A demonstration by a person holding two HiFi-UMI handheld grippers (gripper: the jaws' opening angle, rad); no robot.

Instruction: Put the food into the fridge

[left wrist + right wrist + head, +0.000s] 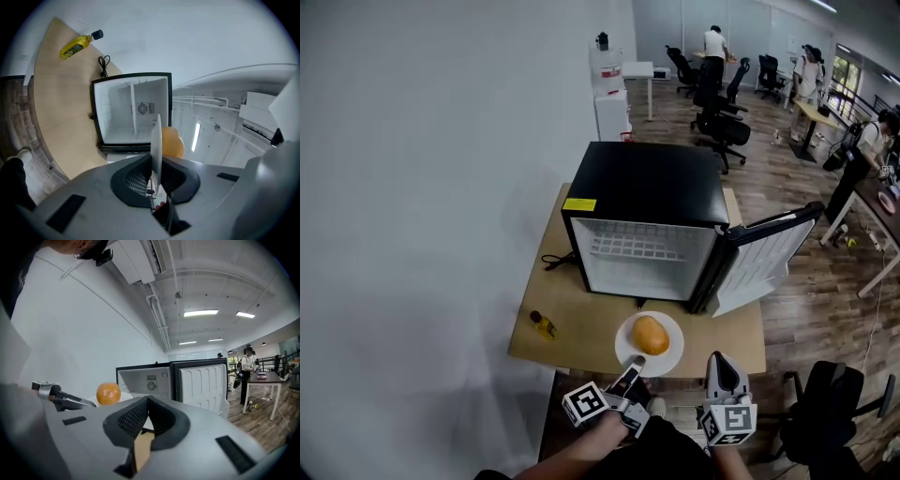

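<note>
At the bench [572, 328], head view: 1 black fridge [647, 187], its 1 door [764, 248] standing open to the right, and the compartment bare save for 1 wire shelf [642, 248]. 1 white plate [623, 354] sits at the bench's near edge and carries 1 round orange food item [651, 335]. Whether the plate rests on the bench or is held clear of it cannot be told. 1 yellow bottle [544, 324] lies well to the left. The left hand-held gripper [628, 380] is at the plate's near rim. The right hand-held gripper [719, 367] is just beside it, touching nothing.

Left gripper view: jaws pinching the plate's rim. The plate is seen edge-on, with the food beyond it and the open fridge ahead.

Right gripper view: jaws pressed together, nothing between them, with the fridge and door ahead.

Handling note, as judged: the step in hand is carrying the plate to the compartment. The food is round and loose, so the plate is best kept level, moved steadily, and entered squarely through the opening, clear of the door's edge.
</note>
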